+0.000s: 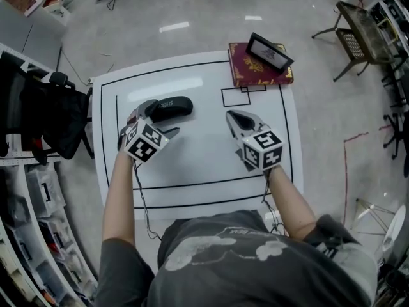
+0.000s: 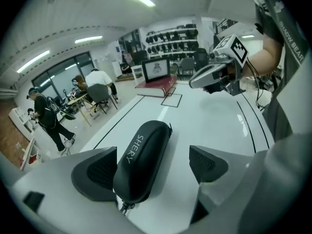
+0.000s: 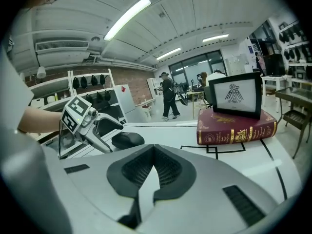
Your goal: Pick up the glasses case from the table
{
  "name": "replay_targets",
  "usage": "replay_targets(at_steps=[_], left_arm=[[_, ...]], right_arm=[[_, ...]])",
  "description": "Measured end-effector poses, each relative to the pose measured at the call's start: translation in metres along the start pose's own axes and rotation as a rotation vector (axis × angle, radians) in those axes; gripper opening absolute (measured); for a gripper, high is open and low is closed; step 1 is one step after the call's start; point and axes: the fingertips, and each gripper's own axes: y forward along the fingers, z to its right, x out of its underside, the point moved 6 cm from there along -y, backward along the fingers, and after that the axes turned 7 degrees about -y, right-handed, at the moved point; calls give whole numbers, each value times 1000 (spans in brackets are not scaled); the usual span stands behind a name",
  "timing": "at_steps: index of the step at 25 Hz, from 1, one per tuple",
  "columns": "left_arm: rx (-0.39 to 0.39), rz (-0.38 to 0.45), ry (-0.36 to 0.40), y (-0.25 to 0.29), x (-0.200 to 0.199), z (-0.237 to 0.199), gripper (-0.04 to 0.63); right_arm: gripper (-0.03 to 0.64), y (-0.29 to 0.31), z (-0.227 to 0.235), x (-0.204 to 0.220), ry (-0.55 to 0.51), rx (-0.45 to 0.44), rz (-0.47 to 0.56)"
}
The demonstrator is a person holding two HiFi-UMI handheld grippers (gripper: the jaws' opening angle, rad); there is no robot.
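A black zipped glasses case (image 1: 169, 108) lies on the white table (image 1: 192, 165) at the left, lengthwise toward the far edge. My left gripper (image 1: 158, 119) stands open astride its near end. In the left gripper view the case (image 2: 141, 160) lies between the pads, close against the left pad (image 2: 95, 172), with a clear gap to the right pad (image 2: 207, 162). My right gripper (image 1: 231, 115) hovers over the table's right half, shut with nothing in it; its tips meet in the right gripper view (image 3: 153, 150). From there the case (image 3: 127, 140) shows at the left behind the left gripper (image 3: 105, 126).
A dark red book (image 1: 259, 69) with a framed picture (image 1: 270, 51) on it sits at the table's far right corner. Black lines mark the tabletop. Shelves and a dark chair stand at the left; a chair (image 1: 358, 34) stands at the far right. People move about in the background.
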Motion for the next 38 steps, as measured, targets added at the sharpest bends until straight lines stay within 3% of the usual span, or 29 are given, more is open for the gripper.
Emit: replay_targets(at_steps=[10,13,16,20,28,38], left_arm=[[108,-200,65,48,5,-25,447],[142,-217,63,54,6,-28,441],[170,-232,73,56,5,-29,387],[166,-236,86,55,4,-28,368],[131,-160,53,39,3,-26,354],[58,14,-121,-18,5,-19,354]], right_arm=[[0,15,11,13,21,-10,-38],[0,18,12,13,19,-14,-41],[0,20,10,12,19,-13,-41],[0,20,6,11,20,-9,-36],[0,12,-3,6,7,6,-26],[0,-11,-40,7,-13,20,-3]])
